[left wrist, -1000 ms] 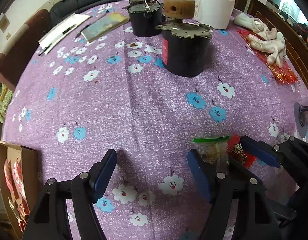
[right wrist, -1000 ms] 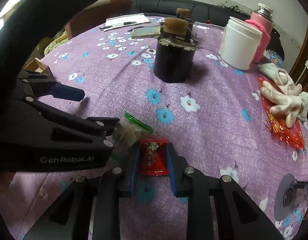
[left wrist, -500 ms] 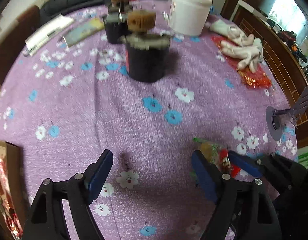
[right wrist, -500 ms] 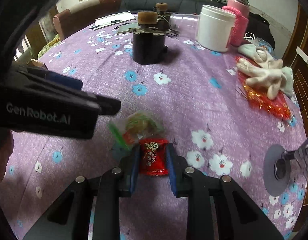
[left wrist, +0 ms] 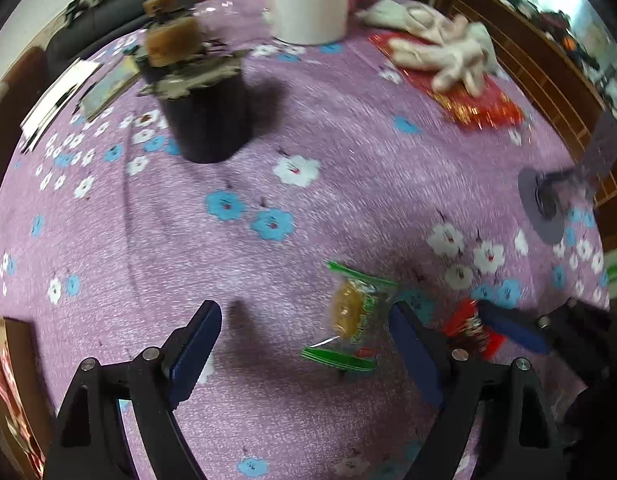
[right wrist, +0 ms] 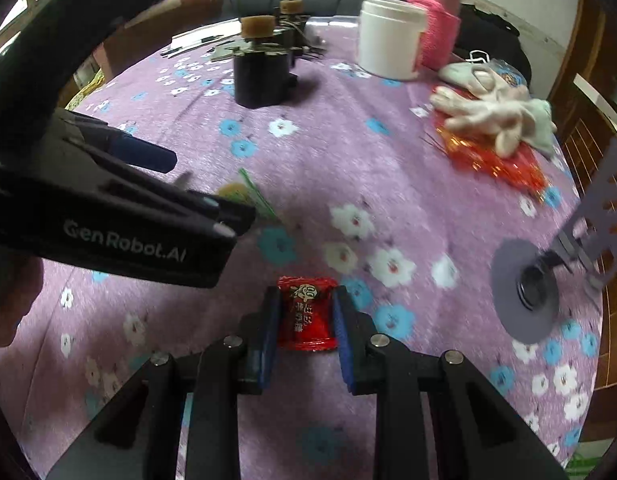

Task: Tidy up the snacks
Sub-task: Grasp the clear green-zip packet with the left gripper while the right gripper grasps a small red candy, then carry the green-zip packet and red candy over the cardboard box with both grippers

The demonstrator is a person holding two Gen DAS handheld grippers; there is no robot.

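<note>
Snack packets sit at both tools: the red packet [right wrist: 307, 312] is pinched between the blue pads of the right hand-held gripper [right wrist: 304, 326], above the purple flowered bench [right wrist: 348, 168]. The left hand-held gripper [left wrist: 304, 344] is spread wide, holding nothing, with the green-edged clear packet [left wrist: 350, 316] lying just inside its right finger.

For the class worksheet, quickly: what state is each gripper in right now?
Left gripper: open, holding nothing; green-edged snack packet lies between its fingers.
Right gripper: shut on red snack packet.
</note>
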